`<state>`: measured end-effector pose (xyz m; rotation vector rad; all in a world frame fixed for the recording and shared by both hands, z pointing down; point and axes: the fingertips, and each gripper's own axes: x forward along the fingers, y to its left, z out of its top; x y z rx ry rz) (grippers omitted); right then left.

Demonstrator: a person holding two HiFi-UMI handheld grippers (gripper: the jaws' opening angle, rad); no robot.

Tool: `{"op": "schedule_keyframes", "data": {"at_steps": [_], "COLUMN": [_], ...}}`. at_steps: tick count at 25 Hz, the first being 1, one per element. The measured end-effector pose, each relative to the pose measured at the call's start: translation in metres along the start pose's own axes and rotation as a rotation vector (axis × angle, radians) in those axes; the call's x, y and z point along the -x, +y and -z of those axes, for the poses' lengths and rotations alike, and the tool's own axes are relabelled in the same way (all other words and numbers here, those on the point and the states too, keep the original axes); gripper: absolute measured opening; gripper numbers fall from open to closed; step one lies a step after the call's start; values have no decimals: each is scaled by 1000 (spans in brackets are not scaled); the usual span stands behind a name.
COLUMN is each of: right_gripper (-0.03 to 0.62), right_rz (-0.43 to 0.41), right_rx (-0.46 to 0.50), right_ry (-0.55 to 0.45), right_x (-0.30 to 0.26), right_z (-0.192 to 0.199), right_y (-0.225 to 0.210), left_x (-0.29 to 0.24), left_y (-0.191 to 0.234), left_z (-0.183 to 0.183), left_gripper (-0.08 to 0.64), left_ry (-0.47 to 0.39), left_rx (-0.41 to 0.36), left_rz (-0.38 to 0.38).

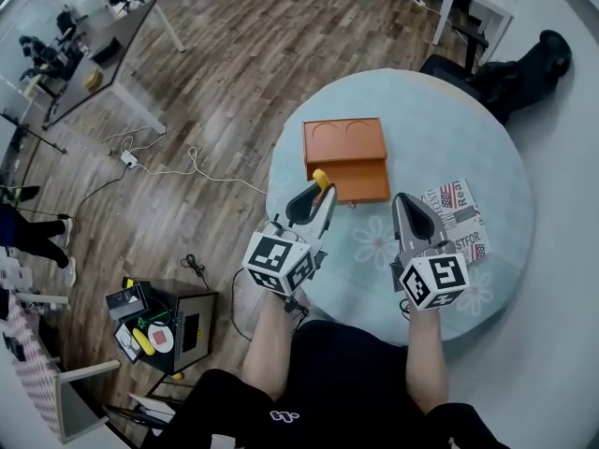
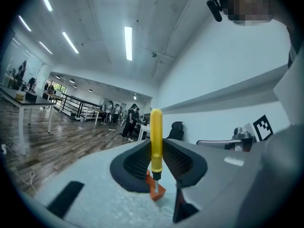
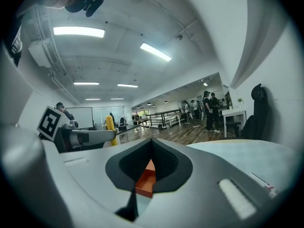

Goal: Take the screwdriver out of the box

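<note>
An orange box (image 1: 344, 148) lies open on the round pale-blue table (image 1: 487, 138), its tray toward me. My left gripper (image 1: 321, 193) hovers at the tray's front left corner, shut on the yellow screwdriver (image 1: 320, 178). In the left gripper view the screwdriver (image 2: 156, 141) stands upright between the black pads, its metal tip just above a corner of the orange box (image 2: 157, 192). My right gripper (image 1: 402, 202) is shut on nothing, right of the tray's front right corner. In the right gripper view the orange box (image 3: 145, 182) shows below the closed right gripper (image 3: 152, 146), and the screwdriver (image 3: 110, 127) is at the left.
A newspaper (image 1: 456, 215) lies on the table to the right of my right gripper. Off the table to the left are a wooden floor with cables and a power strip (image 1: 129, 160), and a black case (image 1: 173, 325). A black chair (image 1: 496, 73) stands behind the table.
</note>
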<state>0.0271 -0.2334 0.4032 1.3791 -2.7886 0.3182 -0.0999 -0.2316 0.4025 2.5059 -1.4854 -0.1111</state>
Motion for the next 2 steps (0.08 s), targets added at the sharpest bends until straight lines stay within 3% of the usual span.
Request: {"op": "schedule_keyframes", "data": {"at_steps": [2], "right_gripper": [8], "right_rz": [-3], "right_rx": [4], "right_ry": [-1], "right_x": [-1], "right_z": [-1], "right_y": [-1], "left_x": [-2], "left_y": [1], "left_z": [0], "left_gripper": [81], "left_ry": [1], "left_rx": [8], "left_rz": [-2]}}
